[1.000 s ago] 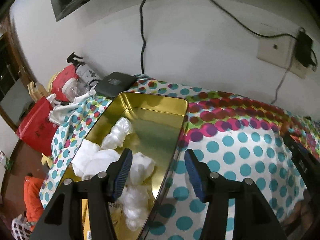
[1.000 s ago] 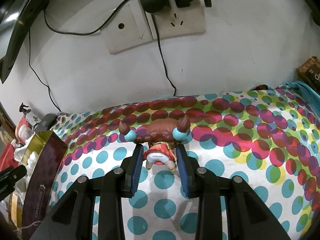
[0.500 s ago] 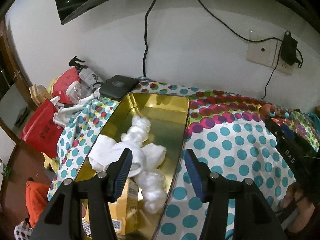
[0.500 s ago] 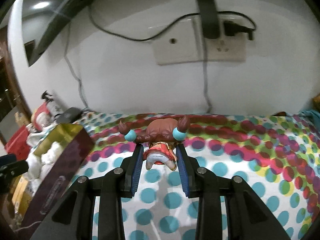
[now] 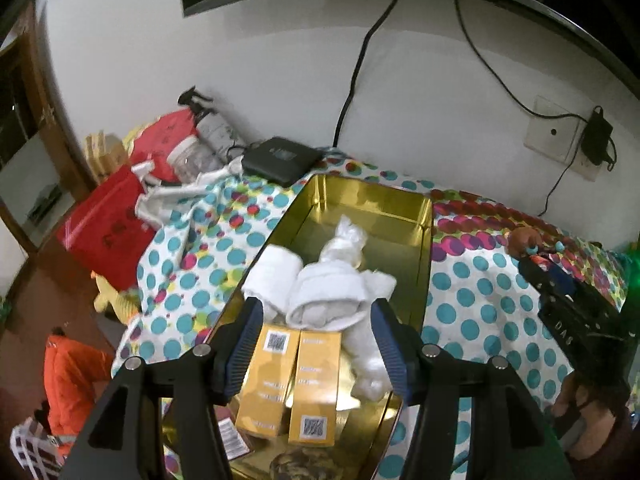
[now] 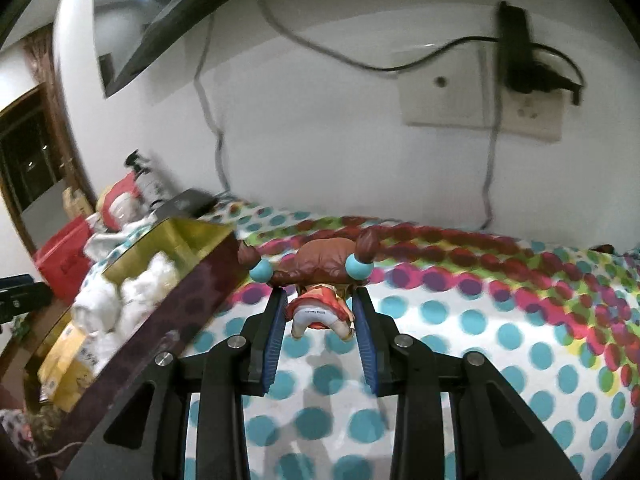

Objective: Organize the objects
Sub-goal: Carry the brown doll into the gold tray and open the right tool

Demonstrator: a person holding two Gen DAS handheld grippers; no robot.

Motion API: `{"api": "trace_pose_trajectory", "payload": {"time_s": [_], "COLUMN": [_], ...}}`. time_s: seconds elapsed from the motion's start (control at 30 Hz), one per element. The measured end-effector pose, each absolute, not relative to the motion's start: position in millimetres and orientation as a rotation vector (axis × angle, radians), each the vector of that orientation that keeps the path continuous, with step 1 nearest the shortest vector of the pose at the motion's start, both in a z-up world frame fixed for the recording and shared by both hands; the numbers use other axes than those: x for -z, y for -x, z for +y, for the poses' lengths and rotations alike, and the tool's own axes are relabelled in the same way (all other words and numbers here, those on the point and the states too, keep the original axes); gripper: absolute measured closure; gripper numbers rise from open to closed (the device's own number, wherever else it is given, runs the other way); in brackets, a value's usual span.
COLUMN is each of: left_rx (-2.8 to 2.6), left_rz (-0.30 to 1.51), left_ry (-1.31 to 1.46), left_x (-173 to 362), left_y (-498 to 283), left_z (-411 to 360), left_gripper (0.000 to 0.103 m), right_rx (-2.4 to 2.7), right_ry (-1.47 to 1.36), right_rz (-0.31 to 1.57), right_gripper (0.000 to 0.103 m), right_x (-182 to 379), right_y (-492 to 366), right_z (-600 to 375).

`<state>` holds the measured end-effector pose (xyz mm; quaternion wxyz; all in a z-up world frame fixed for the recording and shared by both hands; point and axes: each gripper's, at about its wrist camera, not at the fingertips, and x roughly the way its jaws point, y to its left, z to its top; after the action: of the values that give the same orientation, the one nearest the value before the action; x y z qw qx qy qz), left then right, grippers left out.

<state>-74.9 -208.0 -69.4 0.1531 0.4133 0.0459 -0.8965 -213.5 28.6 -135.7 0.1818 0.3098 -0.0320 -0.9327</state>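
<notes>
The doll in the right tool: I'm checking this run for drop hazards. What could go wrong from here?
1. The doll hangs head-forward between the right tool's fingers; it may slip.
2. The gold tin already holds rolled white cloths and yellow boxes, so the doll may perch on the pile.

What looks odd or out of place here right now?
The doll figure sits upside down in the right claw, head toward the wall, feet toward the camera. In the gold tin, white cloths lie crumpled beside the neat yellow boxes.
</notes>
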Motion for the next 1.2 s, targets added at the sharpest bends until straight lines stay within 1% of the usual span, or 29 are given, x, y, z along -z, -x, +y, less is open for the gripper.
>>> {"api": "trace_pose_trajectory", "payload": {"time_s": [0.07,0.2,0.37,0.5,0.67,0.83,0.93,1.03,1.2], "left_rx": [2.569,2.548,2.576,2.565,2.537,2.503,2.475,2.469,2.465], "left_rz": [0.145,0.041,0.093,0.104,0.198,0.244,0.264,0.303,0.322], "left_ry": [-1.181,-1.101,-1.104,-1.092,-1.094,-1.090,-1.089,-1.096,-1.089], "left_x": [71.3,67.7,59.9,55.3,56.5,61.7,65.5,68.9,68.3], "left_y": [69.2,54.2,36.5,21.4,3.6,-7.0,-10.5,-13.2,-18.6], "left_z": [-210.0,-204.6,-214.6,-229.4,-256.5,-276.5,-288.5,-300.0,-308.9], "left_gripper": [0.045,0.045,0.045,0.045,0.045,0.045,0.045,0.045,0.045], "right_rx": [2.609,2.560,2.479,2.448,2.419,2.431,2.465,2.464,2.459], "right_ry": [-0.879,-0.837,-0.761,-0.731,-0.830,-0.937,-0.940,-0.970,-0.996], "right_rz": [-0.063,0.009,0.085,0.136,0.164,0.203,0.252,0.293,0.368], "right_gripper": [0.071,0.071,0.072,0.072,0.071,0.071,0.071,0.075,0.075], "right_x": [131.6,115.5,89.1,78.2,81.6,92.8,94.2,96.0,105.2], "right_y": [207.2,189.2,169.9,162.5,166.0,175.6,180.5,186.7,186.2], "right_z": [16.8,-13.9,-61.3,-95.5,-127.5,-142.4,-147.2,-154.9,-171.8]}}
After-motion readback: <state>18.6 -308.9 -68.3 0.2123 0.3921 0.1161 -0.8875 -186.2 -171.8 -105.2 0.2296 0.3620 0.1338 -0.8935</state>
